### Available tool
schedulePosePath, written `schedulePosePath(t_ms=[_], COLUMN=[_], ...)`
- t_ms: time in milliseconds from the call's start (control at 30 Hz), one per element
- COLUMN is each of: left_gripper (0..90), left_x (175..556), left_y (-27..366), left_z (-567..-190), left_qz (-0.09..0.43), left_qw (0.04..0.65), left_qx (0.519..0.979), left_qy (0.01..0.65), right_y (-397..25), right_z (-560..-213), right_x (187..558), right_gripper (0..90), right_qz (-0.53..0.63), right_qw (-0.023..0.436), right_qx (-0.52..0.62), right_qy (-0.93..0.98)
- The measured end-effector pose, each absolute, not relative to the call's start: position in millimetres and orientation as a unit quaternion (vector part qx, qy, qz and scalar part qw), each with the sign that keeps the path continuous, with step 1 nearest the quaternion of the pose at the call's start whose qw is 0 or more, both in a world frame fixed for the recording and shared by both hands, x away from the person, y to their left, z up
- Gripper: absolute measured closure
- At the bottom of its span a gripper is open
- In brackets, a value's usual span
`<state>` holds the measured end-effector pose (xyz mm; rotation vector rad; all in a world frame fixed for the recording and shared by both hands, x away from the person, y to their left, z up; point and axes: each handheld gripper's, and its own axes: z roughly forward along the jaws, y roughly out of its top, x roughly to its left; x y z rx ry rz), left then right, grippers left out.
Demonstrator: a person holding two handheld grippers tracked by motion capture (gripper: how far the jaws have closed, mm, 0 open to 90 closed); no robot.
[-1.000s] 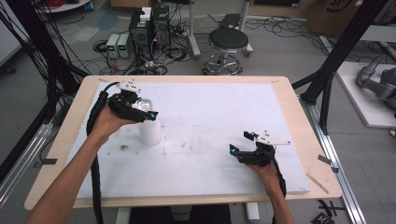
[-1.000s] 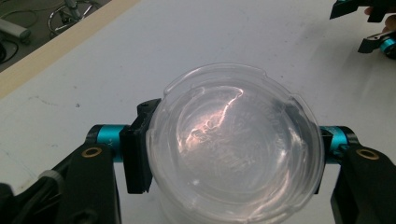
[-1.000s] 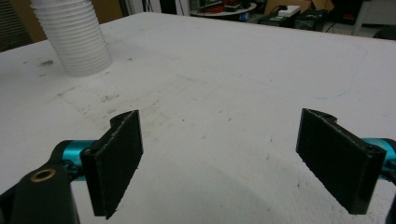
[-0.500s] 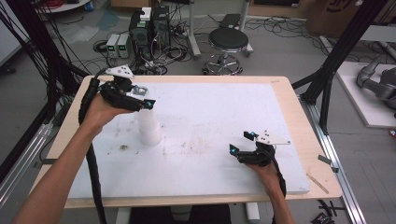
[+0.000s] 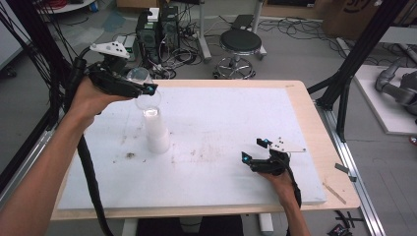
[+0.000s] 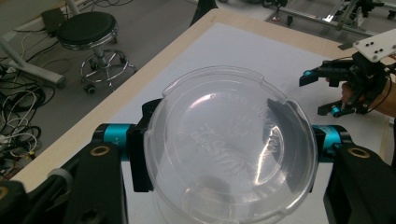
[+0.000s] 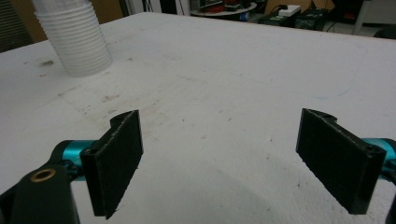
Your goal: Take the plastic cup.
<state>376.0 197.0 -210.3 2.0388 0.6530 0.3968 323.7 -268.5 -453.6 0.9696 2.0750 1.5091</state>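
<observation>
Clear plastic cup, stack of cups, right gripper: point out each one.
clear plastic cup [image 6: 229,154], left gripper view, its see-through base.
stack of cups [image 5: 157,132], high view, its ribbed side.
right gripper [image 5: 253,151], high view, between its fingertips.

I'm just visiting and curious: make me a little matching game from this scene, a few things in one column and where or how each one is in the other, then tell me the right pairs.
Things:
1. clear cup
2. stack of white cups
3. right gripper
4. stool

States or places:
A. standing on the white table top
B. on the floor beyond the table
C. held between the jaws of the left gripper, lifted above the table
D. open, holding nothing, low over the table top

Pairs: 1-C, 2-A, 3-D, 4-B
</observation>
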Motion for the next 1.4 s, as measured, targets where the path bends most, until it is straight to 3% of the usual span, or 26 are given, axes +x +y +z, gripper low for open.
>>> schedulePosePath(t_ms=[500, 933, 1400], left_gripper=[40.3, 40.2, 40.0], left_x=[330, 313, 310], left_y=[179, 154, 131], left_z=[-227, -289, -342], left_qz=[0.125, 0.071, 0.065], left_qw=[0.524, 0.575, 0.584], left_qx=[0.816, 0.796, 0.795], left_qy=[0.212, 0.178, 0.147], right_y=[-269, -268, -267], right_z=[-454, -454, -454], right_x=[324, 324, 322], right_gripper=[14.6, 14.6, 14.6], right_qz=[0.541, 0.536, 0.535], right_qw=[0.196, 0.199, 0.206], right_qx=[0.349, 0.349, 0.340], right_qy=[0.740, 0.742, 0.745])
